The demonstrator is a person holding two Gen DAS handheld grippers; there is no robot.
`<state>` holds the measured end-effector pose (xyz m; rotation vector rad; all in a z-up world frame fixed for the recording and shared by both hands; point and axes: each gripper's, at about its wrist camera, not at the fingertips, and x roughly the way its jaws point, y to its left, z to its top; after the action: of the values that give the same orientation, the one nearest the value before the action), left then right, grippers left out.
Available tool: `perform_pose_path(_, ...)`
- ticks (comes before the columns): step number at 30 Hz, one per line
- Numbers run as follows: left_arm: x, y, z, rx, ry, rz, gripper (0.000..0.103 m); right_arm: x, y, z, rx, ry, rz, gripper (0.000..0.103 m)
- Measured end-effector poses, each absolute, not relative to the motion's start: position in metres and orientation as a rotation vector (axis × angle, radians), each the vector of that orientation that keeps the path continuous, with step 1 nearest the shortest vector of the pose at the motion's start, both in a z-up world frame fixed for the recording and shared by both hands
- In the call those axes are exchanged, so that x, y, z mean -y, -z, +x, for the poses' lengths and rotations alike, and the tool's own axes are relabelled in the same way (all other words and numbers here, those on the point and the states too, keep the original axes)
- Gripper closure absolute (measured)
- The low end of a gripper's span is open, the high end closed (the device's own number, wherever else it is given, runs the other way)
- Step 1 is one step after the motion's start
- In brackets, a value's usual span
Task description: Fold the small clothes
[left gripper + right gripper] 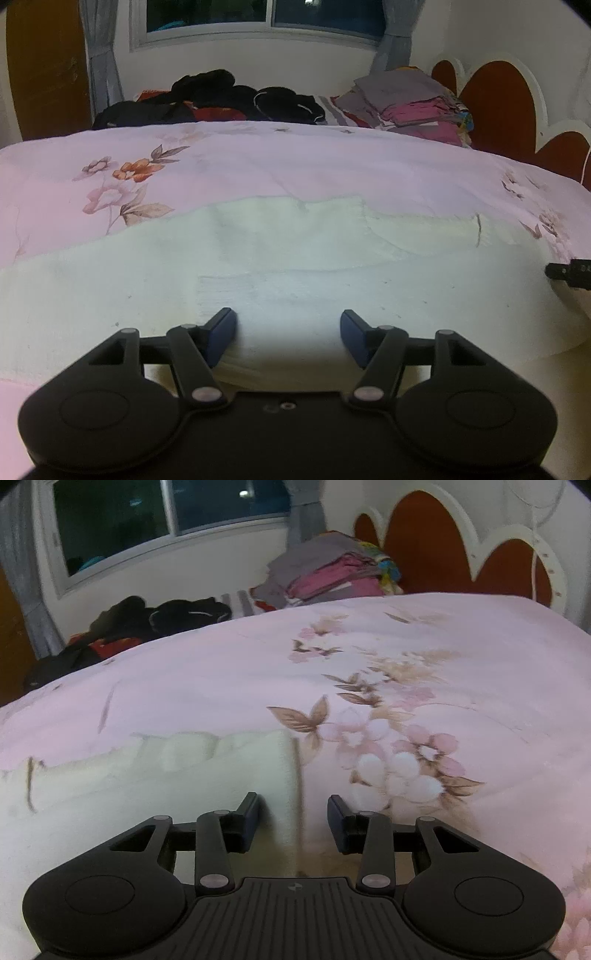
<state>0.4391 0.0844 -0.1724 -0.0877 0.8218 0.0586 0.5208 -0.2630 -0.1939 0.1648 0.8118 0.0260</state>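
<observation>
The bedspread (295, 162) is pale pink, printed with pink, orange and white flowers and brown leaves. The garment (280, 258) spread on it is plain off-white. Behind, a heap of clothes (221, 98) is black with red patches, and a folded stack (410, 103) is grey and magenta. The headboard (498, 103) is rust-red with white scalloped borders. The curtains (99, 44) are grey.

Dim indoor light with a pink cast; the window (266, 14) is dark, fisheye edges bend, and the right view is slightly blurred.
</observation>
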Motion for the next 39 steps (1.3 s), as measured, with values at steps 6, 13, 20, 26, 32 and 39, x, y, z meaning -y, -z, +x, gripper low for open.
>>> perform_pose_path(6,-0.085,0.163,0.435,-0.86,-0.072,-0.1,0.04,0.247,0.169,0.49,-0.781,-0.093,0.165,0.063)
perform_pose_path(13,-0.088,0.147,0.42,-0.85,-0.088,-0.097,0.04,0.193,0.179,0.465,-0.841,-0.221,0.047,0.063)
perform_pose_path(20,-0.112,0.127,0.397,-0.815,-0.13,-0.112,0.039,0.171,0.157,0.451,-0.806,-0.278,0.057,0.055)
perform_pose_path(26,-0.148,0.12,0.371,-0.815,-0.185,-0.164,0.039,0.125,0.143,0.43,-0.753,-0.391,0.022,0.042)
perform_pose_path(32,-0.189,0.122,0.344,-0.82,-0.267,-0.193,0.039,0.092,0.147,0.426,-0.771,-0.44,0.028,0.042)
perform_pose_path(39,-0.22,0.126,0.33,-0.827,-0.303,-0.231,0.039,0.052,0.165,0.435,-0.814,-0.445,-0.05,0.042)
